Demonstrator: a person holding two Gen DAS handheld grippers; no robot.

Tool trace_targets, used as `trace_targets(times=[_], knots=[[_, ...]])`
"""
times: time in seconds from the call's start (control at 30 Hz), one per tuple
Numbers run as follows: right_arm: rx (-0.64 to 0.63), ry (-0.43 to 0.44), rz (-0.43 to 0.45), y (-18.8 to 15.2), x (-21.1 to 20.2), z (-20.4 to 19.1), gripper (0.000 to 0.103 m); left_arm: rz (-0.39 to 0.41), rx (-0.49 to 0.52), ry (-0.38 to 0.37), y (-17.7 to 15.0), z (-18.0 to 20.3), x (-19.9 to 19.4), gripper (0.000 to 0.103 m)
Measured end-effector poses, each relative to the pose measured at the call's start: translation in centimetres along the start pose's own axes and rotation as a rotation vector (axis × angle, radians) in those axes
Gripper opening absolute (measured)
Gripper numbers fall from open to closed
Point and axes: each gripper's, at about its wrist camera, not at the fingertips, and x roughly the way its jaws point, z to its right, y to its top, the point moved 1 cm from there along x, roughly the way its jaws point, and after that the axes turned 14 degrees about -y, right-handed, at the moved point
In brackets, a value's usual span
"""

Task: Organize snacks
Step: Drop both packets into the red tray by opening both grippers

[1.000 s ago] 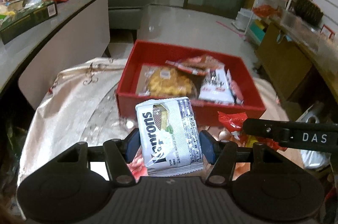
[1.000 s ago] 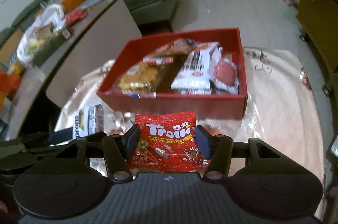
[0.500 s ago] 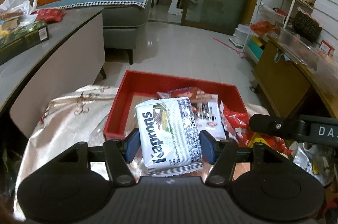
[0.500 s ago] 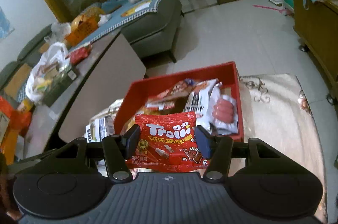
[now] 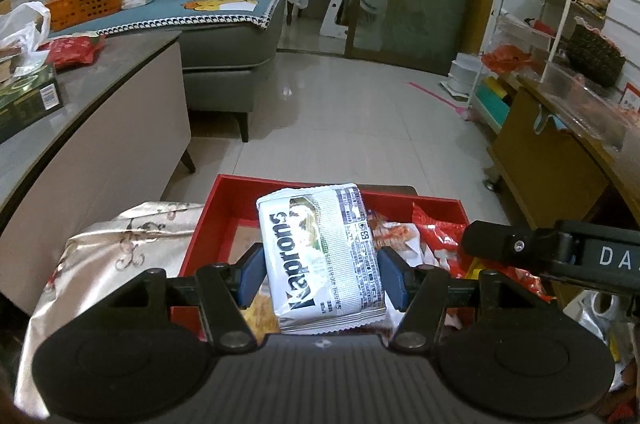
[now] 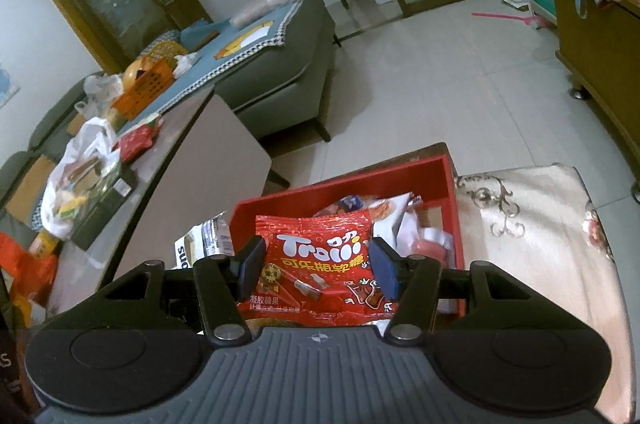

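My left gripper (image 5: pixel 322 278) is shut on a white Kaprons snack packet (image 5: pixel 320 252), held over the red tray (image 5: pixel 208 224). The right gripper (image 6: pixel 316 270) is shut on a red Trolli candy bag (image 6: pixel 320 270), also above the red tray (image 6: pixel 448 180). Several snack packets (image 6: pixel 384 212) lie inside the tray, mostly hidden behind the held bags. In the left wrist view the right gripper's black arm (image 5: pixel 552 250) crosses at the right, with the red bag (image 5: pixel 436 232) beneath it. The white packet (image 6: pixel 206 238) shows at the left in the right wrist view.
The tray sits on a low table under a pale embroidered cloth (image 6: pixel 532 220). A grey-topped counter (image 5: pixel 92 92) with bags and a green box (image 5: pixel 28 100) runs along the left. A grey sofa (image 5: pixel 232 36) stands beyond, a wooden cabinet (image 5: pixel 552 160) to the right.
Both grippers, still holding their packets, have moved forward from the tray's near side to over it. The tray now lies low in both views and more of the room shows.
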Motion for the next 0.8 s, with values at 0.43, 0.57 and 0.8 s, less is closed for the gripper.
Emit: trace_targets(times=[0.43,0.57,0.8], knots=[[-0.006,-0.053,-0.062,0.1,4.1,0.6,0.064,-0.083,-0.008,0.016,-0.5,-0.8,4.4,0.053],[-0.010,-0.067,-0.074,-0.2,4.4,0.8,0.065,-0.073,0.006,0.037,-0.3,-0.7,4.7,0.055],[-0.021,-0.091,-0.083,-0.4,4.8,0.6,0.069,-0.073,0.016,0.060,-0.3,-0.6,4.3,0.064]])
